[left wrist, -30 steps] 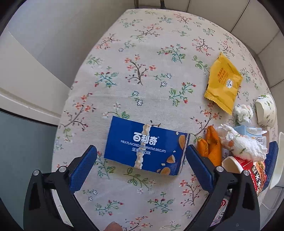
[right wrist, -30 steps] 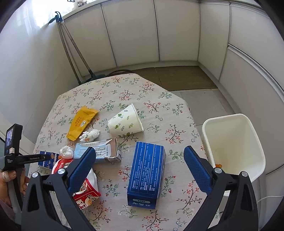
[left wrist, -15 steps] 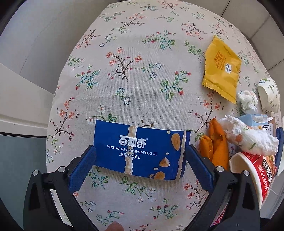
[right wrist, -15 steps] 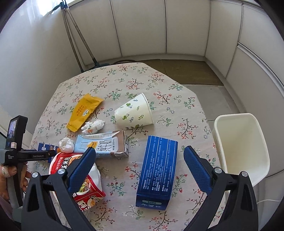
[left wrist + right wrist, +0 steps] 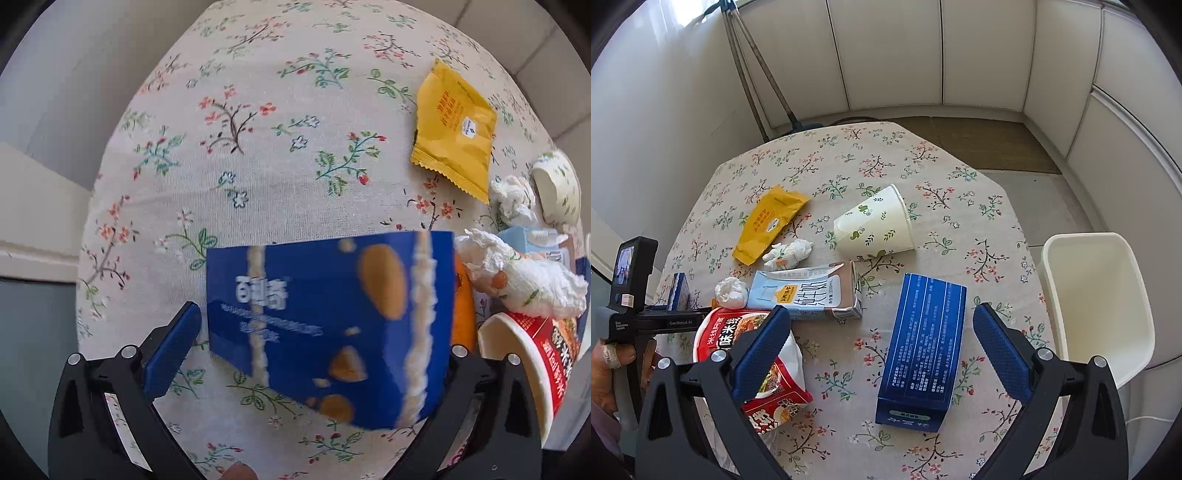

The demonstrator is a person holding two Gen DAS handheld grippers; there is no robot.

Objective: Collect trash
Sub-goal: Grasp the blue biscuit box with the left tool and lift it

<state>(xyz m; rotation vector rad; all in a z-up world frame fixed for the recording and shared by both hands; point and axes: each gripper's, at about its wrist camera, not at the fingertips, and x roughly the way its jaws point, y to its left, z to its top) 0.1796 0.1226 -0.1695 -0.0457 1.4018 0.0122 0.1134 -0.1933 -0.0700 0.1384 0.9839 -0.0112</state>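
Observation:
A blue biscuit box (image 5: 325,325) sits blurred and tilted between the fingers of my left gripper (image 5: 314,354); its right end covers the right finger, the left finger (image 5: 171,354) stands just clear of it. The jaws are wide apart. In the right wrist view the box (image 5: 679,291) shows edge-on at the far left, at the left gripper (image 5: 665,317). My right gripper (image 5: 882,354) is open and empty above a second blue box (image 5: 923,347). A white bin (image 5: 1100,306) stands right of the table.
On the floral tablecloth (image 5: 849,155) lie a yellow wrapper (image 5: 768,221), a paper cup (image 5: 875,225), crumpled tissues (image 5: 788,253), a milk carton (image 5: 809,295) and a red noodle cup (image 5: 753,362). Orange peel (image 5: 463,310) lies beside the biscuit box. A tripod (image 5: 757,74) leans on the wall.
The left gripper has moved in on the biscuit box, which now looks larger, tilted and blurred, with its right end against the right finger. The right gripper has shifted slightly over the table.

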